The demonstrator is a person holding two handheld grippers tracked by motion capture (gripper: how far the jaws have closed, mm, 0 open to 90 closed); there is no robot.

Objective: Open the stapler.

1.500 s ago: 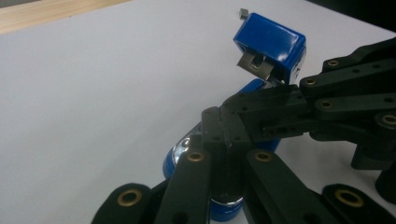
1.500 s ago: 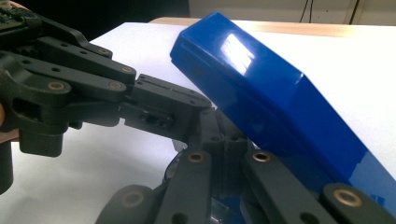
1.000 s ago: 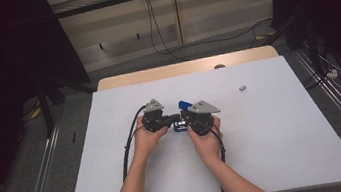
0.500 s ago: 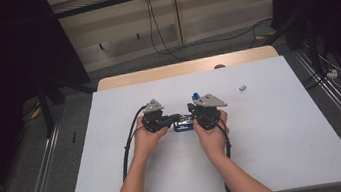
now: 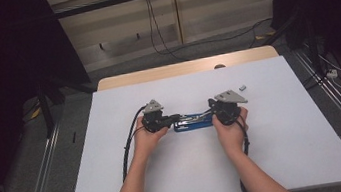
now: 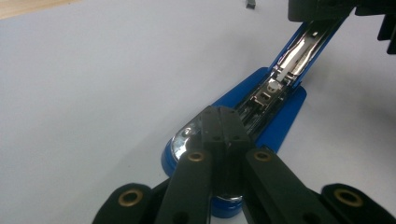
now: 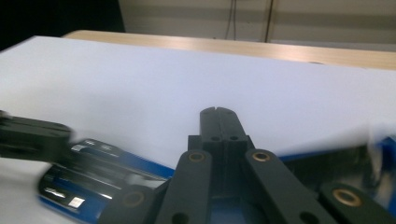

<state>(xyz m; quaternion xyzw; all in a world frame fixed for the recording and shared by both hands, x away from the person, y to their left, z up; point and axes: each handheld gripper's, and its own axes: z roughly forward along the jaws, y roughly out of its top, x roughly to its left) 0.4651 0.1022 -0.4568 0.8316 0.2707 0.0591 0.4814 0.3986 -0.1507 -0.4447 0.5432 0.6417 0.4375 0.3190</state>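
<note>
1. While my hands rest on the white table point(image 5: 120, 184), the blue stapler point(image 5: 192, 122) lies opened flat mid-table.
2. My left gripper point(image 6: 224, 122) is pressed together over the stapler's left end.
3. My right gripper point(image 7: 219, 122) is pressed together over its right end; whether either pinches it, I cannot tell.

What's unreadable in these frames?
- Small grey item on the table, high view: too small to identify.
- Blue stapler, right gripper view: motion-blurred, and the jaws hide what the right gripper holds, if anything.
- Stapler's far end, left gripper view: covered by the other gripper.
</note>
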